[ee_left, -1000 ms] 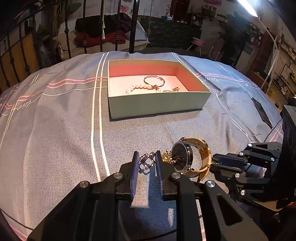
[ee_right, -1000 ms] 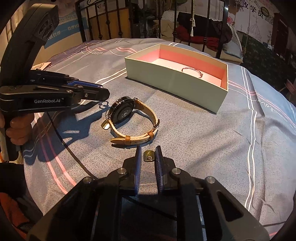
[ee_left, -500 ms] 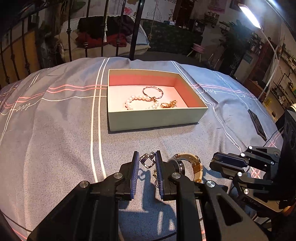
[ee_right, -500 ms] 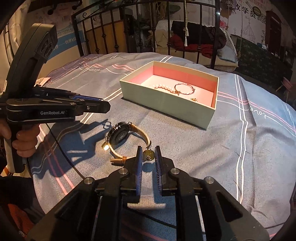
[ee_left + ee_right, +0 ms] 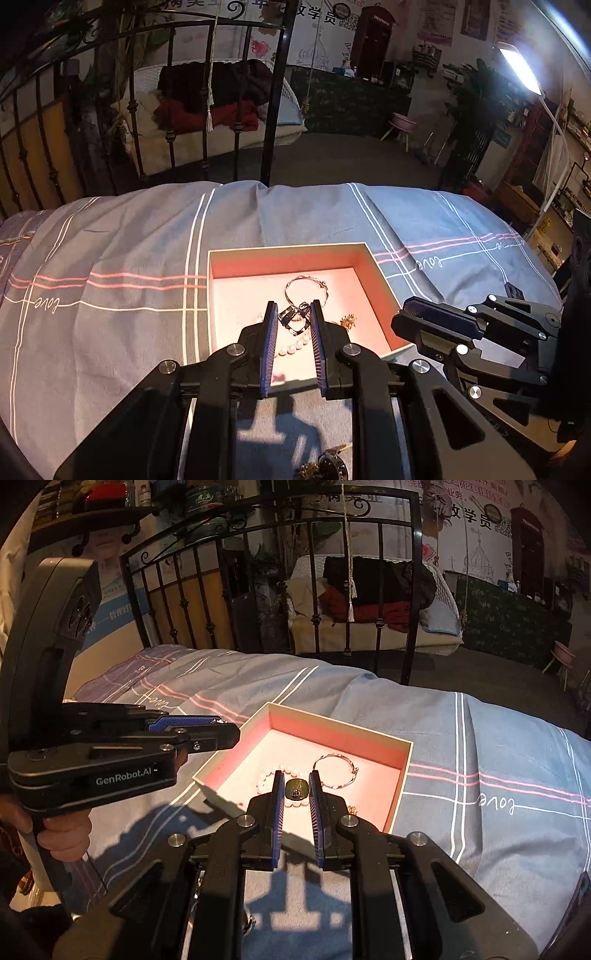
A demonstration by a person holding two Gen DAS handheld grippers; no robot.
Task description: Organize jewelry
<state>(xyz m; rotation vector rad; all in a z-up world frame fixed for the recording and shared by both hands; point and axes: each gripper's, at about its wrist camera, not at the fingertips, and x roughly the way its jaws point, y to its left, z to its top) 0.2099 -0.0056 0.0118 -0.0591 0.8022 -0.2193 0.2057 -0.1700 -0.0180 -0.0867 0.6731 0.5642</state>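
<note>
My left gripper (image 5: 293,314) is shut on a small silver piece of linked loops (image 5: 291,320), held in the air over the near part of the pink-lined box (image 5: 284,252). My right gripper (image 5: 296,781) is shut on a small dark green stud (image 5: 297,788), also above the box (image 5: 340,724). Inside the box lie a thin silver bangle (image 5: 306,286) (image 5: 336,771), a pearl bracelet (image 5: 293,345) (image 5: 273,770) and a small gold piece (image 5: 347,321). The right gripper (image 5: 436,321) shows at the right of the left wrist view, level with the box's near right corner. The left gripper (image 5: 218,734) shows at the left of the right wrist view.
The box rests on a grey striped bedspread (image 5: 129,258). A watch (image 5: 328,469) lies on the cover just under the left gripper, mostly hidden. A black iron bed rail (image 5: 410,590) stands beyond the bed. A hand (image 5: 62,830) holds the left gripper's handle.
Both grippers have risen and moved forward from beside the watch to above the box, each carrying its small piece. The watch has dropped to the bottom edge of the left view.
</note>
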